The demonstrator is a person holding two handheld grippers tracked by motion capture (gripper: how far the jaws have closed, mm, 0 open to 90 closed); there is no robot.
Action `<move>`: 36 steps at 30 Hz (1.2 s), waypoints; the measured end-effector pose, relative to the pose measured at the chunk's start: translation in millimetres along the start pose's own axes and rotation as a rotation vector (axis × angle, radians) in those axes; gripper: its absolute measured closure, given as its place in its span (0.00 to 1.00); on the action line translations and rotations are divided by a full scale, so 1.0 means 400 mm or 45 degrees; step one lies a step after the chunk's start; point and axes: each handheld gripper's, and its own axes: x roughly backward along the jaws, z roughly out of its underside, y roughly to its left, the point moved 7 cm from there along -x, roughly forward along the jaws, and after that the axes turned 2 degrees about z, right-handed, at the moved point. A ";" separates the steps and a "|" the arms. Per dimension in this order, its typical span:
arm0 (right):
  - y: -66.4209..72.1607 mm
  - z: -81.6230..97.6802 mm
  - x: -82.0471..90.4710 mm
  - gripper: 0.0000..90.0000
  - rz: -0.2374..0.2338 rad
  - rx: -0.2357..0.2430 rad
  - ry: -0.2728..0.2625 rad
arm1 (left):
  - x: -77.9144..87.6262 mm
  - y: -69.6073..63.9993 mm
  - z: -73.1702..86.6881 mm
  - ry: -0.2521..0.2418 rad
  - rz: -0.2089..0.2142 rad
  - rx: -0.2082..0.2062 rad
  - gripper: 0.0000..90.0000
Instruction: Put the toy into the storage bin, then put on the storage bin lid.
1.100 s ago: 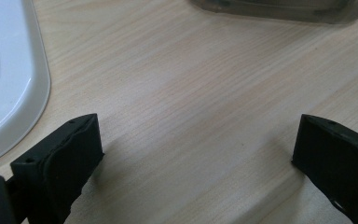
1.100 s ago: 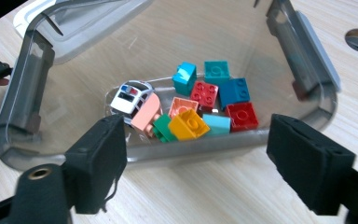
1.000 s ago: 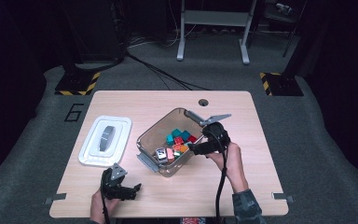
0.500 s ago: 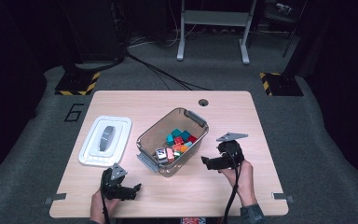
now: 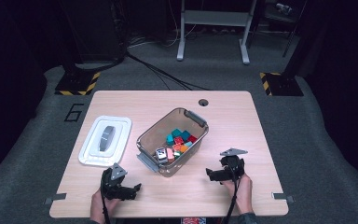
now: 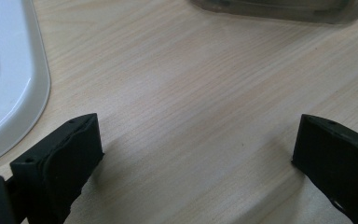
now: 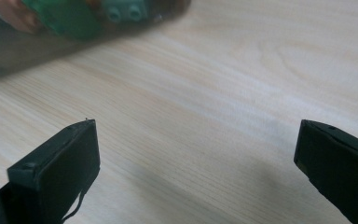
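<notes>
A person seated at the near edge of a pale wooden table (image 5: pixel 242 112) held a two-jaw gripper in each hand, both resting low over the bare wood. The right gripper (image 5: pixel 213 175) sat near the front right corner, its jaws spread wide with nothing between them; they had just been opening. In the right gripper view, those jaws framed empty tabletop, with the wall of a clear plastic bin (image 7: pixel 23 42) blurred at the upper left.

The left gripper (image 5: pixel 133 190) lay close to the front edge toward the left corner, its jaws likewise set wide apart and gripping nothing. The left gripper view showed plain wood between them, the rounded rim of a white lid (image 6: pixel 9 84) at the left and the base of the bin (image 6: pixel 279 7) along the top.

The bin (image 5: pixel 156 135) stood at the middle of the table, turned at an angle to the edges, grey handles at both ends. Small coloured blocks (image 5: pixel 179 140), teal, red, orange and pink among them, were heaped in its near right part. The lid (image 5: pixel 121 140) lay flat just left of the bin, near the left edge, apart from both grippers.
</notes>
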 end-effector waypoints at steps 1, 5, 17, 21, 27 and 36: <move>-0.002 0.006 -0.005 0.00 0.007 -0.009 0.006 | 0.000 0.000 0.000 0.000 0.000 0.000 0.01; -0.020 0.022 -0.020 0.00 0.059 -0.003 -0.039 | 0.001 0.001 0.000 0.002 -0.003 -0.007 0.01; -0.029 0.027 -0.029 0.00 0.135 0.029 -0.078 | 0.000 0.006 0.000 -0.003 -0.020 0.033 0.01; -0.028 0.025 -0.030 0.00 0.133 0.032 -0.083 | 0.008 0.020 0.003 0.070 0.012 -0.017 0.01; -0.030 0.023 -0.033 0.00 0.132 0.032 -0.081 | 0.028 0.084 -0.001 0.059 -0.022 0.064 0.00; -0.032 0.019 -0.036 0.00 0.139 0.032 -0.081 | 0.050 0.150 -0.044 0.025 -0.062 0.126 0.00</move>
